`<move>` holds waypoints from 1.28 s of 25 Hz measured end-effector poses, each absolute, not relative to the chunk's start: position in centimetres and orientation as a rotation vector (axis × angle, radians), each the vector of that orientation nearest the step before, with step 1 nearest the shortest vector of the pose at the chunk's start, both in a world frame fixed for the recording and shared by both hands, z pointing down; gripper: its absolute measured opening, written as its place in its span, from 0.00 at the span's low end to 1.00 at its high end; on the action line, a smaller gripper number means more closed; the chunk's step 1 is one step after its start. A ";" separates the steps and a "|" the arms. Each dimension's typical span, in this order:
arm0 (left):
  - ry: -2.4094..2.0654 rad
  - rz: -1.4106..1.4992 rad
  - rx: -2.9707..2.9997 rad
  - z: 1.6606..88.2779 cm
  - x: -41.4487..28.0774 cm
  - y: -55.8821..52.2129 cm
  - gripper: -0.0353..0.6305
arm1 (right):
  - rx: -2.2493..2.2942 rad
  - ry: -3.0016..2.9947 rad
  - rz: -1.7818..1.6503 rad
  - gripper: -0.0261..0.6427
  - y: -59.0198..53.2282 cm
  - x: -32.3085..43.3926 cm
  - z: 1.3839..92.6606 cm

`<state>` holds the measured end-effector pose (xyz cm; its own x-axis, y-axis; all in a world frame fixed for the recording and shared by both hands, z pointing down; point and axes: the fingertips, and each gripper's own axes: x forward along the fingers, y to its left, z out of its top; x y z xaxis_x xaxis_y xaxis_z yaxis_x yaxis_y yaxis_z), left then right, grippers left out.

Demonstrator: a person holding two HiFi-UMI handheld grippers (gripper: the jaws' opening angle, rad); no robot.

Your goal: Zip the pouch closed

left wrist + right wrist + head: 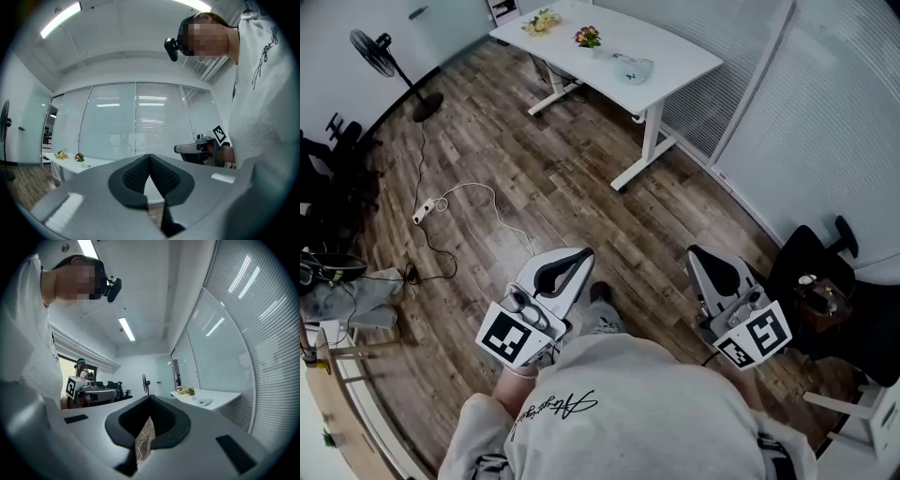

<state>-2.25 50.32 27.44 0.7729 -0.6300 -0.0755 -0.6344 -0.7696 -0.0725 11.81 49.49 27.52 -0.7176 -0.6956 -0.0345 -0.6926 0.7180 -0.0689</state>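
Note:
The pouch (634,67) is a small pale thing lying on the white desk (675,56) far across the room; it shows again as the pouch (205,402) on the desk's near end in the right gripper view. I hold both grippers level, close to my body, over the wooden floor. The left gripper (580,254) has its jaws shut with nothing between them, as seen at the left gripper (149,156). The right gripper (693,251) is likewise shut and empty, with its dark pads meeting at the right gripper (150,397). Both are far from the pouch.
Two small flower bunches (542,21) stand on the desk's far end. A standing fan (386,53) and a power strip with cable (426,212) are on the floor at left. A black chair (825,281) stands at right, beside the glass partition with blinds (825,122).

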 end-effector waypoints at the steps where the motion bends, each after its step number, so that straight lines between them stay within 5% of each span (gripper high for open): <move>1: 1.019 0.090 -2.868 27.1 -2.4 49.5 0.05 | -1.161 2.855 -0.074 0.04 48.9 11.7 27.4; 32: 0.913 0.065 -2.907 27.3 -8.1 28.8 0.05 | -1.233 2.820 -0.084 0.04 29.7 5.7 27.3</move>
